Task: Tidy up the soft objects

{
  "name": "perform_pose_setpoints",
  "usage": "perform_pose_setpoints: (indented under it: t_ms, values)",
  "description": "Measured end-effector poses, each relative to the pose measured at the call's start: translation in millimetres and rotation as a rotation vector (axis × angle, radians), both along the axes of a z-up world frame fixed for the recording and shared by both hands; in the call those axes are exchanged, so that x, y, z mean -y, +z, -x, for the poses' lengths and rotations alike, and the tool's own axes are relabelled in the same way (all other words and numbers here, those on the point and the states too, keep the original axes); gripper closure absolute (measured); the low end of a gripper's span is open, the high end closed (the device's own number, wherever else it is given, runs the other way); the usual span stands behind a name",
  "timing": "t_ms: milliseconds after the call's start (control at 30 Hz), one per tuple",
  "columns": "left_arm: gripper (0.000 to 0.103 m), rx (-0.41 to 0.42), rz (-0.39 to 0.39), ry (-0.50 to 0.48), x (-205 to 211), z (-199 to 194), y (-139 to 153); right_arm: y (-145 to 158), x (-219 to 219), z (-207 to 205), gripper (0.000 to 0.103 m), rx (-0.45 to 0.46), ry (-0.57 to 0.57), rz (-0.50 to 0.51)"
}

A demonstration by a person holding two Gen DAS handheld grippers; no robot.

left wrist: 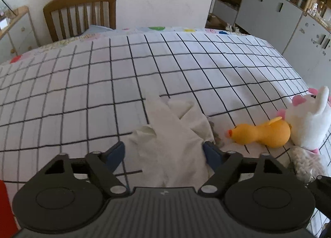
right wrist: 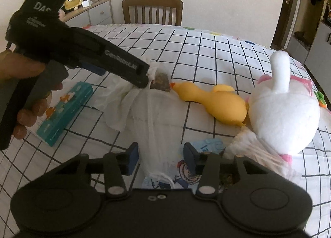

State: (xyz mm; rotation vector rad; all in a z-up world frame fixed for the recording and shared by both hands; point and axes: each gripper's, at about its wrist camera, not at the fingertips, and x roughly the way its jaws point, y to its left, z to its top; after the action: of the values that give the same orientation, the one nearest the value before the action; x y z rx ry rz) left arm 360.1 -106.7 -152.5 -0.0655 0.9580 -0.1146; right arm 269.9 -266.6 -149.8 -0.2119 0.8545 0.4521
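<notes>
In the left wrist view the left hand-held gripper (left wrist: 164, 153) is sitting at the bottom centre, its blue pads standing fairly wide on either side of a white cloth (left wrist: 171, 134). The right pad is touching the cloth's crumpled edge; the left pad is standing just clear of it, so nothing is being pinched. The cloth is thin, limp and creased, with pointed folds fanning toward the frame's middle.

In the right wrist view the right hand-held gripper (right wrist: 158, 160) is straddling a narrow gathered strip of the same cloth at the bottom centre, jaws at a middling width, pads close beside the fabric without clearly pressing it.

The cloth is lying on a table (left wrist: 82, 85) covered in a white sheet with a black grid. Just right of it a smooth yellow rubber duck (right wrist: 215, 101) is lying on its side, its beak touching a small grey lump at the cloth's edge. A fluffy white plush (right wrist: 283, 110) with pink trim is pressing against the duck's rear. A teal box (right wrist: 64, 112) is lying at left, under the person's hand (right wrist: 26, 93).

The grid surface is stretching open toward the upper half, as far as a slatted wooden chair (left wrist: 80, 12) at the far edge.
</notes>
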Motion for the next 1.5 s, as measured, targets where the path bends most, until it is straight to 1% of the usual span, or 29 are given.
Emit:
perform_pose_setpoints:
  t_ms: [33,67,167,200,233,300,367,433,567,800,1033,1267,1500]
  values:
    - [0.034,-0.005,0.015,-0.007,0.4,-0.6,-1.0,-0.4,-1.0,0.1,0.059,0.002,0.004,0.005]
    - [0.036,0.0,0.013,-0.014,1.5,-0.5,-0.7,-0.5,-2.0,-0.1,0.061,0.005,0.007,0.01]
    - [0.046,0.006,0.003,-0.034,5.2,-0.8,-1.0,-1.1,-4.3,0.4,0.067,0.016,0.009,0.022]
    - [0.054,0.009,0.002,-0.036,5.7,-0.5,-0.9,-1.0,-3.9,1.1,0.069,0.02,0.008,0.025]
    - [0.064,0.011,0.004,-0.039,5.9,-0.3,-0.6,-1.2,-4.1,1.3,0.07,0.023,0.006,0.027]
    - [0.075,0.014,0.021,-0.052,5.8,0.3,0.1,-0.8,-4.3,1.8,0.08,0.031,0.003,0.032]
    - [0.081,0.025,0.005,-0.056,7.0,2.1,1.5,-0.1,-4.1,2.7,0.087,0.036,0.005,0.032]
    - [0.085,0.037,0.005,-0.054,4.8,4.1,3.8,0.9,-4.6,3.8,0.089,0.042,0.002,0.03]
    - [0.087,0.062,0.015,-0.029,-6.9,10.9,13.1,9.6,0.1,12.1,0.093,0.061,-0.01,0.003]
    - [0.088,0.096,0.039,0.004,-26.3,25.5,31.1,36.9,14.0,28.5,0.094,0.086,-0.043,-0.087]
    - [0.088,0.132,0.054,-0.009,-32.4,50.5,58.1,64.8,21.5,43.7,0.094,0.085,-0.057,-0.146]
    - [0.088,0.174,0.052,-0.02,-37.2,82.9,87.4,90.0,11.1,63.6,0.094,0.111,-0.037,-0.172]
    - [0.088,0.21,0.04,0.009,-56.7,119.7,113.4,112.7,-8.6,79.0,0.094,0.134,0.006,-0.2]
